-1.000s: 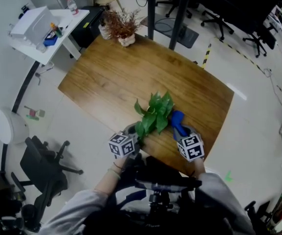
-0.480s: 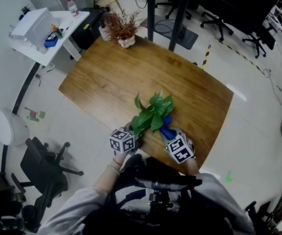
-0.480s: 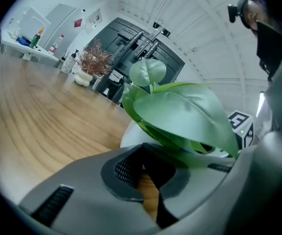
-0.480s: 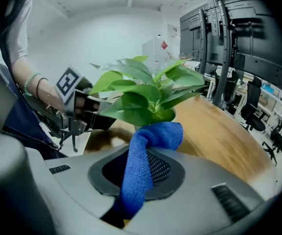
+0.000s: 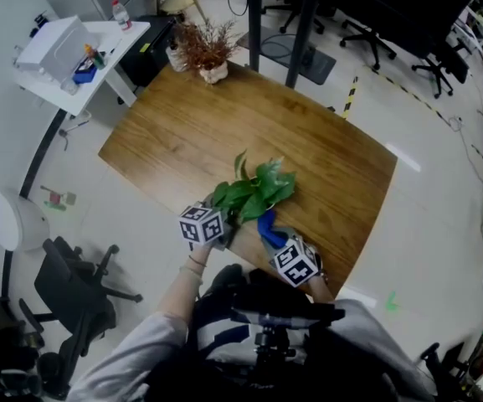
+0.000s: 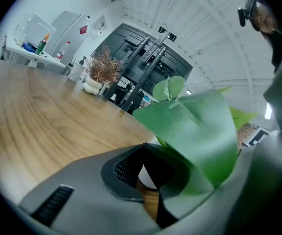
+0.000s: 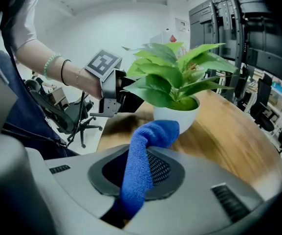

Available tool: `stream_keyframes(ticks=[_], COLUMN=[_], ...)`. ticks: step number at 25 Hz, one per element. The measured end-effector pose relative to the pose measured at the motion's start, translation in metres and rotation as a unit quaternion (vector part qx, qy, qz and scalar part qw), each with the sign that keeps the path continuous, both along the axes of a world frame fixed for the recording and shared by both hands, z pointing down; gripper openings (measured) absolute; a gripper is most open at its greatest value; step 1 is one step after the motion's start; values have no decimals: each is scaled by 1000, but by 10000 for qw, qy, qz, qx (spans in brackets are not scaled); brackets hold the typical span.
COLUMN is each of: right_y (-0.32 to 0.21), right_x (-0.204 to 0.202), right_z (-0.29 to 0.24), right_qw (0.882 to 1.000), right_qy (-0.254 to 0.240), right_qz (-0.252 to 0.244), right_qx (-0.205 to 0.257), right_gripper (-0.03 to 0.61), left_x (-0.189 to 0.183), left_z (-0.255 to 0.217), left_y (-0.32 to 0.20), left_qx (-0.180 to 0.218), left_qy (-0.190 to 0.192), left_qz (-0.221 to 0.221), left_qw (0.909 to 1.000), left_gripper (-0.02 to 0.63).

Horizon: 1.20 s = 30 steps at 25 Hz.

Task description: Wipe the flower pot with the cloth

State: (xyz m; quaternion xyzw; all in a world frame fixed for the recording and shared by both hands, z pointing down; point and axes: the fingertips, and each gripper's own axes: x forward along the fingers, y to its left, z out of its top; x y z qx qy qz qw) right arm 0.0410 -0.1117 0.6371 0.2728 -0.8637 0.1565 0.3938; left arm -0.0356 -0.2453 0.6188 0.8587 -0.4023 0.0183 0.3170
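"Gripping anything, the left gripper (image 6: 143,153)?"

"Yes. Its jaws are drawn in almost together, and the white rim of the flower pot (image 7: 176,117) sits pinched between the pads. In the right gripper view it reaches in from the left and meets the pot under the leaves (image 7: 172,75)."

"And the right gripper (image 7: 138,155)?"

"Closed tight on the blue cloth (image 7: 141,175). The cloth runs up between the jaws and folds over into a rounded wad at the front. That wad lies against the near, lower side of the pot's white wall. Whether it presses hard or only just touches, I cannot tell."

"Where does the pot stand?"

"Upright on the wooden table (image 5: 224,124), close to its near edge. The left gripper is on its left, and the right gripper is near and to its right. The green leaves spread wide over the rim and hide most of the pot from the head view."

"What else is about?"

"A small pale pot of dried brown twigs (image 5: 205,50) stands at the table's far left corner, well apart from the flower pot. A white side table (image 5: 111,36) with a few small items stands beyond that corner. A dark office chair (image 5: 72,290) sits on the floor to the near left. The person's left forearm (image 7: 38,58) shows bare, with a bead bracelet and a dark band at the wrist."
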Motion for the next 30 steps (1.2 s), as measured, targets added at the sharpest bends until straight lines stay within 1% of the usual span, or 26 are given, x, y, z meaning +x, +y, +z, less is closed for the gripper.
stream_keyframes(ticks=[2, 5, 7, 9, 12, 15, 20, 23, 26, 30], right_y=[-1, -15, -33, -54, -79, -86, -70, -58, -41, -21], right_x=[21, 57, 74, 80, 69, 50, 30, 17, 1, -19], right_z=[-3, -7, -11, -18, -29, -32, -22, -19, -17, -9], right_qw=[9995, 9970, 9952, 9941, 9941, 9948, 9961, 9966, 9978, 9991], right_qy=[19, 93, 108, 47, -167, -365, -290, -405, -489, -389], right_qz=[315, 749, 910, 942, 817, 678, 604, 532, 322, -27], right_qx=[-21, 154, 345, 527, 700, 669, 581, 473, 316, 178], right_gripper=[60, 60, 60, 60, 60, 61, 61, 61, 61, 61], left_x=[-2, -4, -2, 7, 23, 28, 13, -1, -15, -26], left_z=[2, 4, 2, 0, 4, 6, 3, 2, 3, 4], left_y=[6, 26, 40, 52, 63, 63, 50, 39, 24, 4], left_qx=[-68, -188, -264, -319, -358, -361, -285, -268, -240, -189], left_qy=[24, 128, 291, 429, 419, 354, 381, 319, 208, 94], left_qz=[-75, -226, -324, -317, -109, 36, -131, -261, -359, -380], left_qw=[9999, 9995, 9987, 9981, 9984, 9987, 9988, 9988, 9989, 9991], left_gripper=[6, 6, 6, 6, 6, 6, 6, 6, 6, 6])
